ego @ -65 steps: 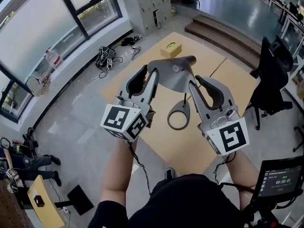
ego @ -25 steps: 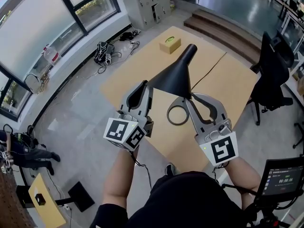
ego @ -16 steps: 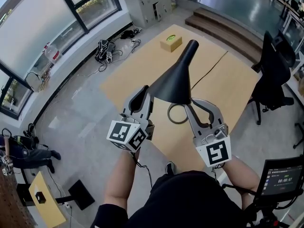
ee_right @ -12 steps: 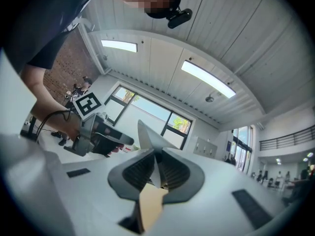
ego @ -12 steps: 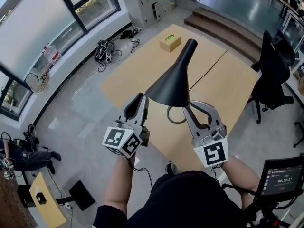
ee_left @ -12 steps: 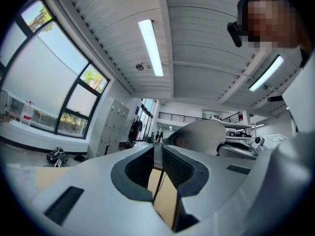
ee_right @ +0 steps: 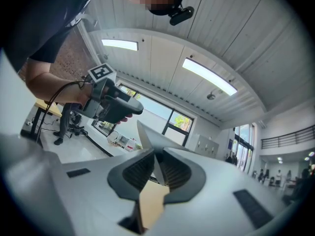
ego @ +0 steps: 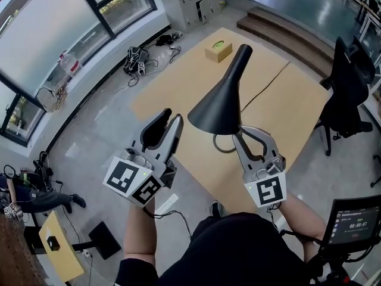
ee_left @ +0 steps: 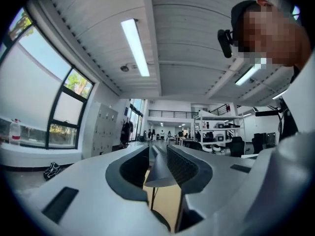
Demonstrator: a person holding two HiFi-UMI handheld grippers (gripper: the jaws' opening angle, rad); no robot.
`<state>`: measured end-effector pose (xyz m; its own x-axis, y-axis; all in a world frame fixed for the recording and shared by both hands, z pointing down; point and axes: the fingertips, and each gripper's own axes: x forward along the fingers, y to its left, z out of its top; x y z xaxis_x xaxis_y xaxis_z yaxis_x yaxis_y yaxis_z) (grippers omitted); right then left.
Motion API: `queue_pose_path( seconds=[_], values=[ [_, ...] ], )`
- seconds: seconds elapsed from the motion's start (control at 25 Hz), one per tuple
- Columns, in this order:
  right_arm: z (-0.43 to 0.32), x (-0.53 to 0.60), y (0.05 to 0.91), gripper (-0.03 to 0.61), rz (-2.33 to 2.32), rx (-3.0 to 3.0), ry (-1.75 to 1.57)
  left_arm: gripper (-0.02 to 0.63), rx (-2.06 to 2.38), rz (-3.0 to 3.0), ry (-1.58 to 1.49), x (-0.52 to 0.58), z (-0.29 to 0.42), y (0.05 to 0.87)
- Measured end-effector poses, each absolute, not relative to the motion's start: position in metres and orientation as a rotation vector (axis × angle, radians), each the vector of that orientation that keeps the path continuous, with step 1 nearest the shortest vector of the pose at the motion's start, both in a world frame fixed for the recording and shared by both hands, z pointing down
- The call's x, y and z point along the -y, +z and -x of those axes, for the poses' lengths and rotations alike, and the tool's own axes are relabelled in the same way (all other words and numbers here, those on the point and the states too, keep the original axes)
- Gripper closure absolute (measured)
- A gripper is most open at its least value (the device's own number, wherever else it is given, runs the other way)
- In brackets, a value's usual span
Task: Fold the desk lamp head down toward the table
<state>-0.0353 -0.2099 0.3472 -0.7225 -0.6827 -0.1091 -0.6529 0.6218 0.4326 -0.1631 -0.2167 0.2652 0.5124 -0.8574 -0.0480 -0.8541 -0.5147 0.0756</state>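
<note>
My right tool (ego: 240, 134) was clamped on the near rim of the black lamp head (ego: 221, 103), which hung tilted above the wooden worktop (ego: 178, 82). My left tool (ego: 172, 119) sat just left of it, its 2 jaws having just parted slightly, gripping nothing

Screen (ego: 351, 224) at lower right shows a timer, 00:00:07 (small, last digit barely legible). Lines above it are too tiny to read.
</note>
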Motion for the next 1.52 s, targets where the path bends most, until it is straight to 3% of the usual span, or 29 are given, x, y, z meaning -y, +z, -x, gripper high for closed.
queue_pose_path(
  seconds=[0.32,1.12,1.32,1.52],
  values=[
    [0.036,0.199,0.346,0.534,-1.036,2.809,-0.666,0.495,1.372,-2.691,0.174,0.232,0.123,0.297],
    [-0.023,0.302,0.323,0.534,-1.189,3.003,0.005,0.495,1.408,-2.531,0.156,0.228,0.124,0.353],
    [-0.006,0.326,0.316,0.532,-1.044,3.002,0.022,0.495,1.431,-2.508,0.171,0.235,0.116,0.366],
    [0.037,0.292,0.339,0.477,-0.818,2.959,-0.049,0.495,1.432,-2.474,0.163,0.240,0.114,0.382]
  ],
)
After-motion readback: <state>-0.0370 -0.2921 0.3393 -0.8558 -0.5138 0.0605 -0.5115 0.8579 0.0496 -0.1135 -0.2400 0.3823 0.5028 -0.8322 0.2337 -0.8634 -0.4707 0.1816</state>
